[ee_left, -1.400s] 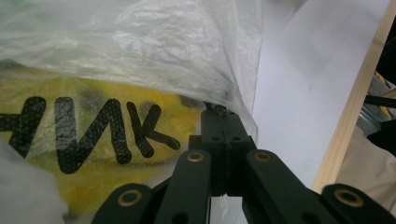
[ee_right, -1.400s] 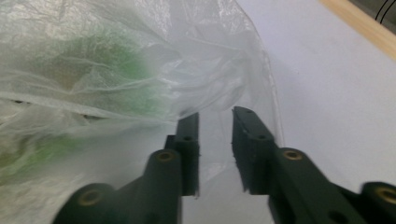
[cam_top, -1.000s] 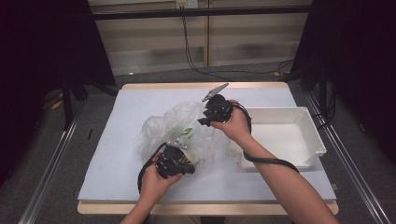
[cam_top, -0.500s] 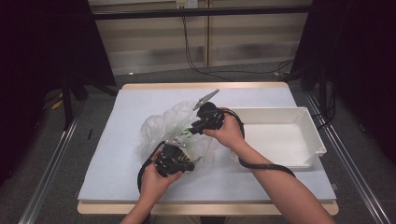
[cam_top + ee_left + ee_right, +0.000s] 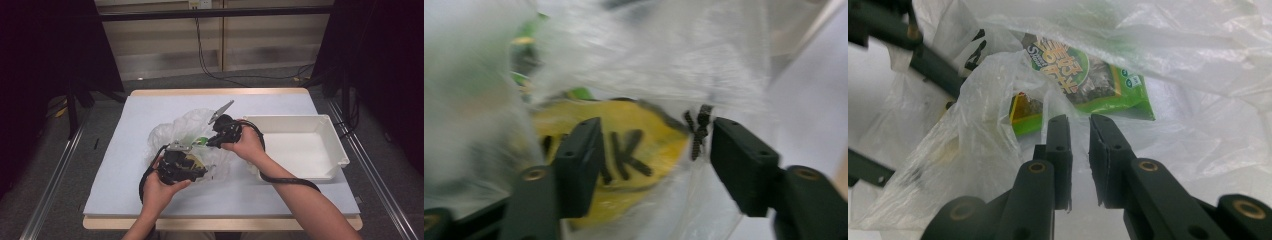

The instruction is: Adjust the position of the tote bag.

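Clear, crinkled plastic is the matter in hand: a thin plastic bag (image 5: pixel 187 135) lies near the middle of the table (image 5: pixel 120 195), just left of a white tray (image 5: pixel 327 142), with a green snack packet (image 5: pixel 1088 75) showing inside it in the right gripper view. The step looks like opening the bag's mouth so that the packet can be pulled out, probably toward the tray.

At the bag's near edge the left gripper (image 5: pixel 654 165) has its jaws spread wide, with a film of plastic and a yellow printed patch (image 5: pixel 624 150) between them; that view is blurred, so I cannot say whether anything is actually pinched, and it seems to grip nothing. Its hand (image 5: pixel 160 187) lies low on the table.

From the tray side the right gripper (image 5: pixel 1079 150) points into the bag's opening, jaws drawn nearly together with a narrow gap and nothing between them; a fold of film stands just ahead of the tips. The right hand (image 5: pixel 247 145) is raised slightly, wrist bent down.

Next, the right jaws need to part, pass the loose fold and close on the packet's lower edge, while the left pins the bag.
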Action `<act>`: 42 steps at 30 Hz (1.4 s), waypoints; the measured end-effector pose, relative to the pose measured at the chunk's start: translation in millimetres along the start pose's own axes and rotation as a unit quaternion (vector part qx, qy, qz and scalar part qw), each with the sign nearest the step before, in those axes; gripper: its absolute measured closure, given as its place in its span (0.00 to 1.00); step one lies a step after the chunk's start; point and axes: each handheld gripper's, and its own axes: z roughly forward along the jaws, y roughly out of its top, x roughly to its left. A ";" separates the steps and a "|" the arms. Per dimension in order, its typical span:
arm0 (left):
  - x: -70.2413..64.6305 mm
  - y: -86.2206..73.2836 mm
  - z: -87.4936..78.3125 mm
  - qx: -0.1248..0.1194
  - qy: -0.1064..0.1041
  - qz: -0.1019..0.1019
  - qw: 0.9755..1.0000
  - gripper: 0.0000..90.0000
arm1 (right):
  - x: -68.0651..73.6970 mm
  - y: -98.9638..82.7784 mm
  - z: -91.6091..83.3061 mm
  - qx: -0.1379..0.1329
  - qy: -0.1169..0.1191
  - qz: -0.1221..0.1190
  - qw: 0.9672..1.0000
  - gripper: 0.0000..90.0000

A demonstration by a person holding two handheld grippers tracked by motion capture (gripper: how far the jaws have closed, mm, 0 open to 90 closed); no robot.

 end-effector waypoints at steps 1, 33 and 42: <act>1.2 0.6 -1.7 0.002 0.006 0.006 1.000 0.38 | 0.2 -0.4 -0.3 0.002 0.000 0.001 1.000 0.88; 10.9 -5.6 10.8 0.055 -0.011 0.000 0.998 1.00 | 13.4 10.3 -3.5 -0.033 0.004 -0.012 0.999 0.77; 18.4 -11.7 -1.9 0.051 -0.007 -0.028 0.998 1.00 | 20.7 11.1 5.0 -0.018 0.026 -0.027 0.999 0.82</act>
